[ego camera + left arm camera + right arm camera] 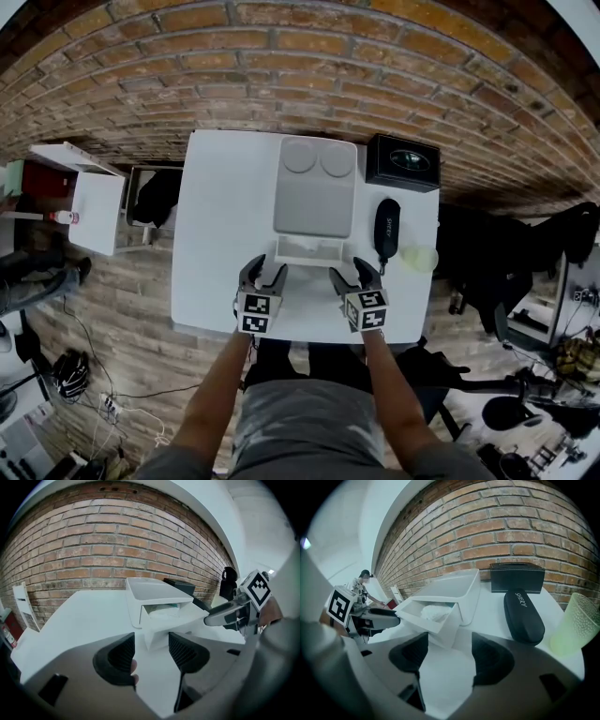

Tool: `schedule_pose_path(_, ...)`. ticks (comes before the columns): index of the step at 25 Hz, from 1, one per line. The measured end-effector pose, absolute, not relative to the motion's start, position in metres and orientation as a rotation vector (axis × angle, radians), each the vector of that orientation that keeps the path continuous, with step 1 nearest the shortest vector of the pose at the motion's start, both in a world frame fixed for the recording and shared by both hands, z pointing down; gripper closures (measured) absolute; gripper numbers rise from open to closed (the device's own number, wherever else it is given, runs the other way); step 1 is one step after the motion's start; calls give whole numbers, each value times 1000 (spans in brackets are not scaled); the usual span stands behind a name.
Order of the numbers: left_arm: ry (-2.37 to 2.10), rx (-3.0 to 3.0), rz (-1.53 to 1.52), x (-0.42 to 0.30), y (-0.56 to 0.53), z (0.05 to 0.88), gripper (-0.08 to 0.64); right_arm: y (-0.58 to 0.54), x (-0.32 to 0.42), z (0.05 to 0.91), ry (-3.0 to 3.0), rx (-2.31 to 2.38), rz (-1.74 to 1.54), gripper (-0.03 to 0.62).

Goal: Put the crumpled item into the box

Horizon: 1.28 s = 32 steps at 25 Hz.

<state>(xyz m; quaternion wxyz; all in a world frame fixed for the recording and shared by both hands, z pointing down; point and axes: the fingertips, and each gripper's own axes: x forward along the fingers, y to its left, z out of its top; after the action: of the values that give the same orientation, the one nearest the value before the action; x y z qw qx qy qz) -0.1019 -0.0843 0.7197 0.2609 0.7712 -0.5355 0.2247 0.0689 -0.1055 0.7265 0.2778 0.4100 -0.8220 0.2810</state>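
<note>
- We hold the left gripper (262,274) and the right gripper (354,275) over the near edge of the white table (220,234). Each has its jaws spread, with nothing between them.
- The crumpled item (432,612) lies inside the open drawer (443,632) of the box (314,192), just ahead of both grippers.
- A black glasses case (386,228) and a green cup (422,255) sit to the box's right.

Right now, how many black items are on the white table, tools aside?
2. A black rectangular box at the white table's far right corner, and a black oblong glasses case in front of it, right of the pale drawer box. No others show.
</note>
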Motion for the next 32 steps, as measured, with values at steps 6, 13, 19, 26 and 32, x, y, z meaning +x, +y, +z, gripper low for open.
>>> schedule_pose_path(6, -1444, 2098, 609, -102, -91, 719, 341, -111, 69, 726, -2200, 1117, 766, 291)
schedule_pose_path(13, -1431, 2102, 615, -101, -96, 720, 341, -116, 69, 725, -2196, 1119, 762, 288)
schedule_pose_path(19, -1436, 2107, 614, -103, -101, 720, 339, -120, 67, 725, -2192, 1124, 766, 287)
schedule_pose_path(26, -1459, 2104, 632, -107, -108, 720, 339, -126, 64, 725, -2184, 1134, 771, 287)
schedule_pose_path(32, -1459, 2103, 629, -107, -111, 721, 339, -128, 65, 726, -2180, 1134, 770, 282)
